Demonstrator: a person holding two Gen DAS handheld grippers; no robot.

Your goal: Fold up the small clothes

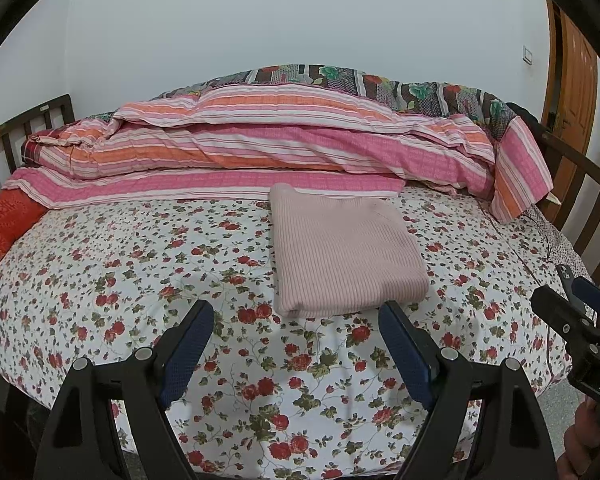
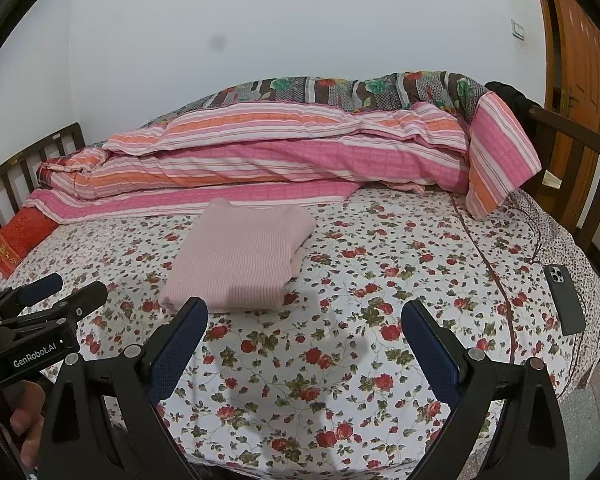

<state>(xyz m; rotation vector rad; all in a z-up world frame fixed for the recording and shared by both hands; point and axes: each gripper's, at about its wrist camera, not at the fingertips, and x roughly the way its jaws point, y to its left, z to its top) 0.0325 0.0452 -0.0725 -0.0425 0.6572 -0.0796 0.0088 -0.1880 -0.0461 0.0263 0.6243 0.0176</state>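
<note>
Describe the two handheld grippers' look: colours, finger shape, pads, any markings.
Both are matte black with angled triangular finger frames, silver round pivot pins and dark blue textured pads. The left gripper shows a white "GenRobot.AI" label on its body in the right wrist view; the right gripper shows partial white lettering "DAS" in the left wrist view.

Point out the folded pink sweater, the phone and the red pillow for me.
folded pink sweater [image 1: 340, 248]: left wrist view, middle of top layer.
phone [image 2: 565, 300]: right wrist view, middle of its back.
red pillow [image 2: 18, 236]: right wrist view, middle of visible face.
</note>
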